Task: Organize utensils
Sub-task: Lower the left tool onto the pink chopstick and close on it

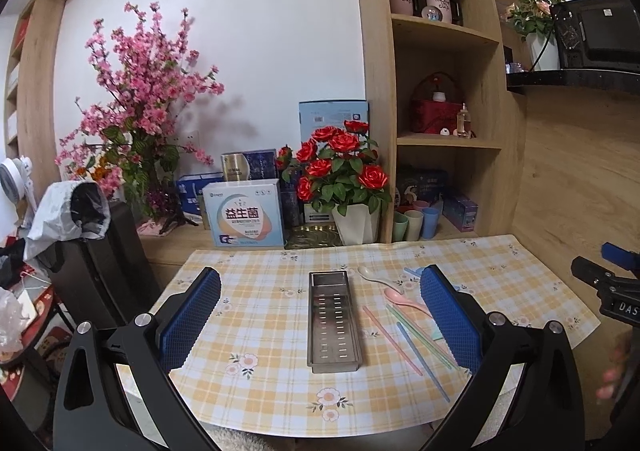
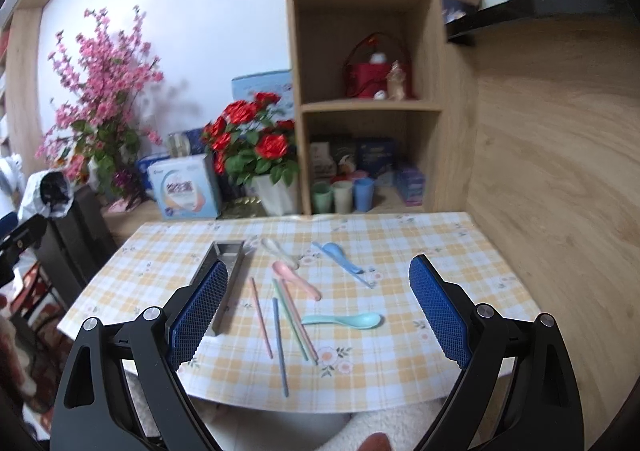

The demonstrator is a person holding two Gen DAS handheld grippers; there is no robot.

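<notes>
A perforated steel tray [image 1: 333,321] lies lengthwise mid-table; its near end is partly hidden by a finger in the right wrist view, tray [image 2: 228,255]. Right of it lie several pastel chopsticks [image 2: 280,327], a pink spoon [image 2: 296,279], a white spoon [image 2: 278,249], a blue spoon [image 2: 340,257] and a mint spoon [image 2: 348,319]. In the left wrist view the pink spoon [image 1: 404,299], white spoon [image 1: 376,277] and chopsticks [image 1: 412,343] show. My left gripper [image 1: 320,325] is open above the tray. My right gripper [image 2: 318,315] is open, hovering over the chopsticks and mint spoon. Neither holds anything.
The table wears a yellow checked cloth [image 2: 420,243]. At its back stand a rose pot [image 1: 354,223], boxes [image 1: 243,213] and pastel cups [image 2: 344,195] in a wooden shelf. A wood wall [image 2: 560,171] borders the right side. A black chair [image 1: 100,259] sits left.
</notes>
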